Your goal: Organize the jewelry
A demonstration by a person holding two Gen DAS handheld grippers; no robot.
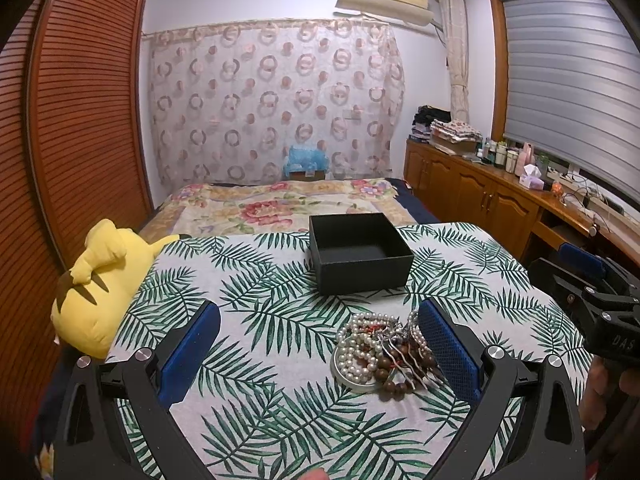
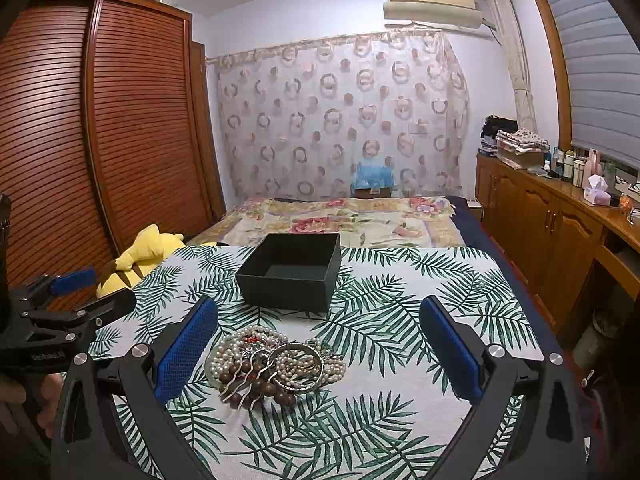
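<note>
Both jaws stood wide open and held nothing. The left gripper [image 1: 320, 344] hovered over the cloth [image 1: 248, 320] with the jewelry [image 1: 384, 354] just inside its right finger; the right gripper [image 2: 320, 344] had the pile nearer its left finger. The jewelry lay heaped on a small dish [image 1: 344, 378], pearls, wooden beads and a bangle [image 2: 298, 366] tangled together. The box [image 1: 360, 254] sat empty beyond it. Judging by the tangle, a pinch on one strand would likely drag the others, or tip the dish and scatter beads across the cloth.
</note>
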